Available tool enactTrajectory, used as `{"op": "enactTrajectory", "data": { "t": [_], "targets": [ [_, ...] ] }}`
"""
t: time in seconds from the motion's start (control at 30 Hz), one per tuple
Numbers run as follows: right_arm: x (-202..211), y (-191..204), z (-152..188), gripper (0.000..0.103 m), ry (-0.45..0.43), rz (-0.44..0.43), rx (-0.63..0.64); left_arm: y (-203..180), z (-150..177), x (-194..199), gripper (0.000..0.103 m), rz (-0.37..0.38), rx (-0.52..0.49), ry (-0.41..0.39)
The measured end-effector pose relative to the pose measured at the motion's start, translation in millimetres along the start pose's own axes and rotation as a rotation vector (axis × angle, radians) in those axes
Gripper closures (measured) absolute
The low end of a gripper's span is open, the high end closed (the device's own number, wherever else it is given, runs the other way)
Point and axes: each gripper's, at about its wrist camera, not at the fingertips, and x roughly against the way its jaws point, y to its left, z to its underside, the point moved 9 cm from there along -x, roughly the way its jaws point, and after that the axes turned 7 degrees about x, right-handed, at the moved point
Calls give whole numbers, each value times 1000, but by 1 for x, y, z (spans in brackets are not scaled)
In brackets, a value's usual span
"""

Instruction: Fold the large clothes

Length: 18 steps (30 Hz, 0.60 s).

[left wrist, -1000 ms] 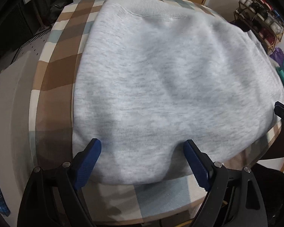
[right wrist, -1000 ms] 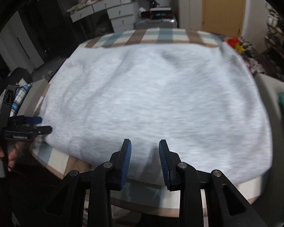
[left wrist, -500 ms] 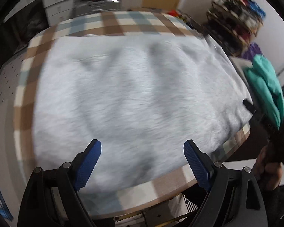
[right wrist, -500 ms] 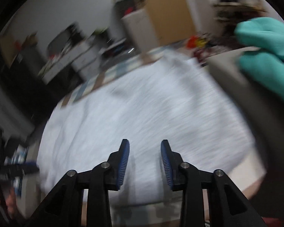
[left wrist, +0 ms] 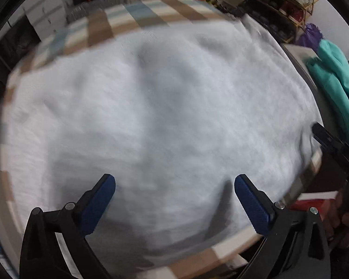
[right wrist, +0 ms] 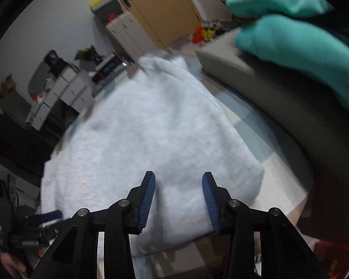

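Observation:
A folded light grey sweatshirt lies flat on the plaid-covered table and fills most of the left wrist view. It also shows in the right wrist view. My left gripper is open wide and empty, just above the sweatshirt's near edge. My right gripper is open and empty above the sweatshirt's near right corner. The right gripper's body shows at the right edge of the left wrist view, and the left gripper shows at the lower left of the right wrist view.
A teal garment lies on a grey chair or cushion to the right of the table; it also shows in the left wrist view. White drawers, a wooden door and a cluttered shelf stand beyond the table.
Both grippers have swung to the right along the table's near edge. The right gripper's jaws have opened wider. The sweatshirt has not moved.

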Motion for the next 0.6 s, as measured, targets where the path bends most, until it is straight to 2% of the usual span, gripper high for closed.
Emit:
{"op": "enactTrajectory", "data": {
  "t": [0.07, 0.1, 0.17, 0.27, 0.33, 0.4, 0.47, 0.53, 0.57, 0.6],
  "targets": [
    [5, 10, -3, 61, -23, -27, 25, 24, -25, 10, 3, -50, -2, -58],
    [5, 16, -4, 60, -23, -35, 42, 32, -31, 7, 3, -56, 3, -61],
    [6, 21, -3, 60, -11, -49, 72, 67, -54, -5, 3, -63, 63, -38],
    [7, 24, -4, 60, -5, -52, 106, 105, -61, -33, 3, -58, 193, 16],
    [2, 29, -4, 60, 0, -53, 117, 112, -51, -56, 3, -60, 235, 51],
    [-3, 34, -3, 60, 9, -53, 126, 112, -41, -75, 2, -19, 257, 93],
    [-6, 36, -1, 60, 21, -55, 132, 109, -39, -78, 1, -29, 228, 84],
    [-9, 37, 0, 60, 30, -56, 134, 105, -40, -74, 3, -25, 214, 122],
    [-11, 38, -1, 60, 31, -56, 135, 103, -45, -65, 8, -3, 209, 110],
    [-10, 38, 0, 60, 28, -58, 135, 104, -52, -58, 8, 4, 199, 88]
  ]
}}
